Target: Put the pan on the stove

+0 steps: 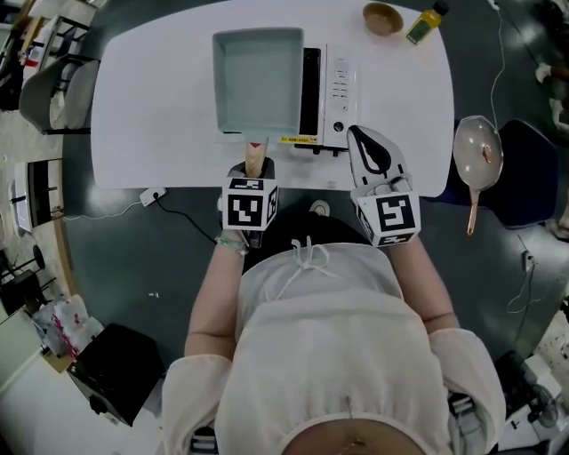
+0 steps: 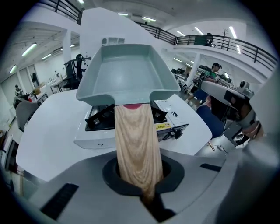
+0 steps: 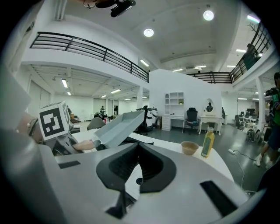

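The pan [image 1: 258, 80] hangs over the stove [image 1: 327, 98], its wooden handle [image 1: 255, 160] clamped in the left gripper [image 1: 255, 169]; the head view shows it covering the stove's left part, leaving only a black strip and the white control side bare; the left gripper view shows what that hides, the pan [image 2: 127, 72] clear of the black burner grate with its far end raised; the right gripper view confirms the tilt from the side [image 3: 120, 127]. The right gripper [image 1: 369, 142] hovers at the table [image 1: 151, 115] edge just right of the stove, jaws closed on nothing. A bowl [image 1: 383, 18] and bottle [image 1: 427, 22] stand at the far edge; 1 round skillet [image 1: 477, 155] lies off the table, right.
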Tool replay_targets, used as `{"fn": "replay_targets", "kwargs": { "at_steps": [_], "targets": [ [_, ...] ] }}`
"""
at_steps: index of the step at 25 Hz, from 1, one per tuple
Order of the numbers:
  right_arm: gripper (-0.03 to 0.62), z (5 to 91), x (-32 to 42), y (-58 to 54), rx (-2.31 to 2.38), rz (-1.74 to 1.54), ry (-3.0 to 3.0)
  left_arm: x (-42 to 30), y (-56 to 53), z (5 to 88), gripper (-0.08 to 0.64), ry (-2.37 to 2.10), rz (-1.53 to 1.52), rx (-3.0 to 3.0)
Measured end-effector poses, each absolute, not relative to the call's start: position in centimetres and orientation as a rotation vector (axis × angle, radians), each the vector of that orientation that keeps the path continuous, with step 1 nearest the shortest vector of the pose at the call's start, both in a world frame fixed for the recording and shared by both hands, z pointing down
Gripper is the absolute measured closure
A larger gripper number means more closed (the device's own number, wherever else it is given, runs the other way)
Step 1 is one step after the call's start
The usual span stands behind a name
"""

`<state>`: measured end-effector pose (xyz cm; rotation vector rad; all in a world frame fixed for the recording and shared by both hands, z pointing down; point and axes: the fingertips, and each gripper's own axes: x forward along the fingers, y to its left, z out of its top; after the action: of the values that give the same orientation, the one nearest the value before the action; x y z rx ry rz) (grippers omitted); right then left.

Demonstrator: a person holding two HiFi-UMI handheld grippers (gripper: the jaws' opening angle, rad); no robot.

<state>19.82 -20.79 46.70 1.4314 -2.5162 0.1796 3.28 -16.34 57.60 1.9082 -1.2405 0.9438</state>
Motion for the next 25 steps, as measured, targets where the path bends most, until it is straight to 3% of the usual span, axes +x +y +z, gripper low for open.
{"fn": "replay_targets", "kwargs": {
  "at_steps": [25],
  "targets": [
    [0.586, 49.1, 19.7, -21.2, 1.387, 0.238, -2.497, 5.1, -15.2, 59.8, 0.534, -1.003, 1.041, 1.626]
  ]
}}
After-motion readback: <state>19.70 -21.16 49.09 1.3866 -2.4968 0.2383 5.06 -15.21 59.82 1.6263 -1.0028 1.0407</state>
